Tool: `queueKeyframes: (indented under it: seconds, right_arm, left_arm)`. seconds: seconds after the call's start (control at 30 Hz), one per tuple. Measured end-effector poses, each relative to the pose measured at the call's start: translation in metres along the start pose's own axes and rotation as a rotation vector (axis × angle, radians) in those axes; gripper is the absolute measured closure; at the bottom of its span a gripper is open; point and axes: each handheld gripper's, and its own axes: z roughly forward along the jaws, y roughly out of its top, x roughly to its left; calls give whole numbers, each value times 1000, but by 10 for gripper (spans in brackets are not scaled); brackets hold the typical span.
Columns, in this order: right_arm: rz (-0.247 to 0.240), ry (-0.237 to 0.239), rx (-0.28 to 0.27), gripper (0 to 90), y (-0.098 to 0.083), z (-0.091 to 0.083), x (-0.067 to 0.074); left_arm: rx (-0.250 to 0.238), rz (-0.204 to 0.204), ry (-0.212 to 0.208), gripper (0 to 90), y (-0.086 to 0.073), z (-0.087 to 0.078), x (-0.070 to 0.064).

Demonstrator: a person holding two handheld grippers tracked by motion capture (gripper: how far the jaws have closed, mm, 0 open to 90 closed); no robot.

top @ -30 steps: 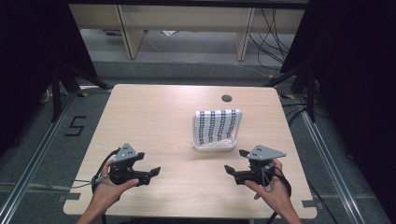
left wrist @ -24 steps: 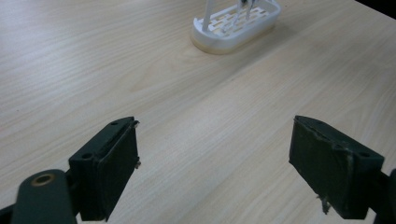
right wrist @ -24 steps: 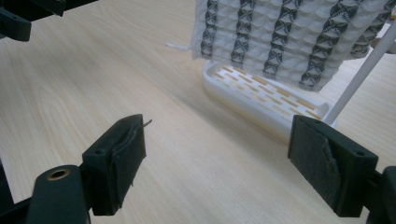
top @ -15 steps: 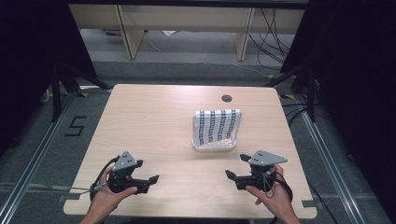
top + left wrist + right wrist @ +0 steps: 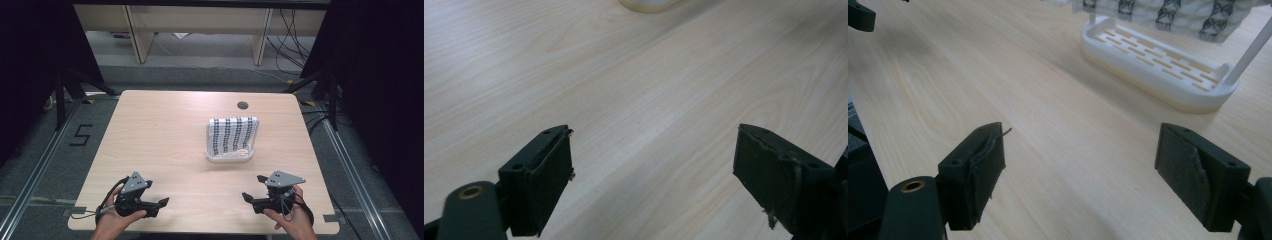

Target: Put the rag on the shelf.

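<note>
A white slotted rack (image 5: 230, 156) stands right of the table's middle, with a black-and-white patterned cloth (image 5: 233, 135) draped over its rail. In the right gripper view the rack base (image 5: 1153, 55) lies ahead to the right, under the cloth (image 5: 1168, 12). My left gripper (image 5: 157, 196) rests low at the near left of the table (image 5: 160, 135), open and holding nothing (image 5: 654, 165). My right gripper (image 5: 253, 187) sits at the near right, short of the rack, also open with nothing between its jaws (image 5: 1080, 165). Both are apart from the rack.
A round cable hole (image 5: 243, 105) lies near the table's far edge. A floor mark "5" (image 5: 81, 135) is at the left. Wooden shelf legs (image 5: 135, 30) and cables (image 5: 290, 30) are beyond the table. The table's front edge runs just behind both hands.
Both hands have drawn back toward the table's near edge, the left one farther. The jaws stay open and the rack and cloth have not moved.
</note>
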Motion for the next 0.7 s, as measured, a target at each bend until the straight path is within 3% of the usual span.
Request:
queueKeyframes:
  seconds: [0.13, 0.33, 0.37, 0.63, 0.7]
  right_arm:
    - [-27, -8, 1, 209, -3, 1, 0]
    - [-15, 0, 19, 210, -8, 2, 7]
    - [-35, 1, 20, 210, -9, 2, 5]
    - [-36, 14, 57, 209, -19, 4, 12]
    - [-18, 18, 74, 209, -21, 4, 14]
  left_arm:
    - [17, 9, 8, 152, -5, 1, -3]
    - [15, 13, 5, 153, -9, -2, -5]
    - [11, 9, 2, 153, -10, -2, -6]
    - [46, 13, -10, 154, -22, -4, -14]
    - [52, 18, -12, 154, -24, -3, -14]
